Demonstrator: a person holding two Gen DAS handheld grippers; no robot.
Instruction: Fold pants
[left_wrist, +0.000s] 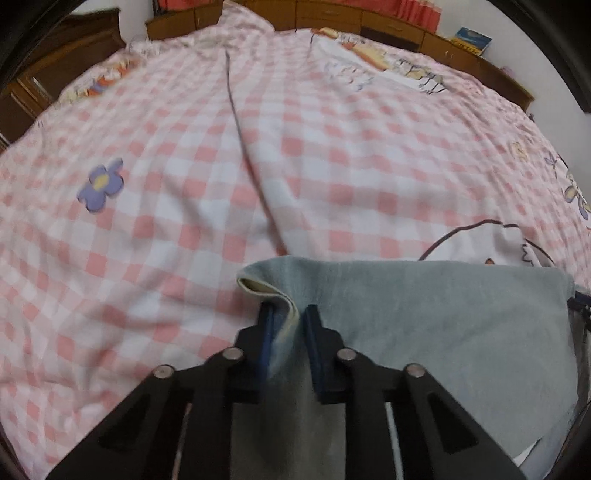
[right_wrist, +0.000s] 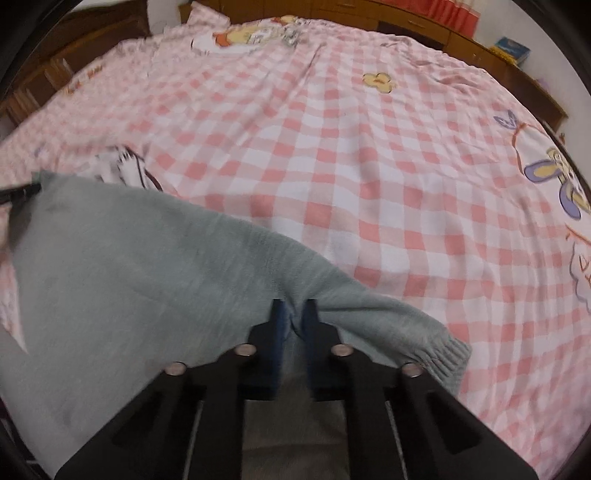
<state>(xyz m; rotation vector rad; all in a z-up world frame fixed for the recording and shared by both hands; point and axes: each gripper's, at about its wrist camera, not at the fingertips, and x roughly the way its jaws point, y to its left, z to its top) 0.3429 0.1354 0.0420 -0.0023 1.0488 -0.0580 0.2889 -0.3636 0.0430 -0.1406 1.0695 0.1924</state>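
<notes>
Grey-blue pants lie on the near part of a bed. In the left wrist view my left gripper is shut on a raised fold at the left corner of the pants' far edge, whose pale inner side curls over. In the right wrist view the pants run from the left down to a ribbed cuff at the lower right. My right gripper is shut on their far edge, near the cuff. The tip of the left gripper shows at the pants' far left corner.
A pink-and-white checked sheet with flower and cartoon prints covers the bed, with a long crease down its middle. Wooden cabinets line the far side, with a blue box on them at the right.
</notes>
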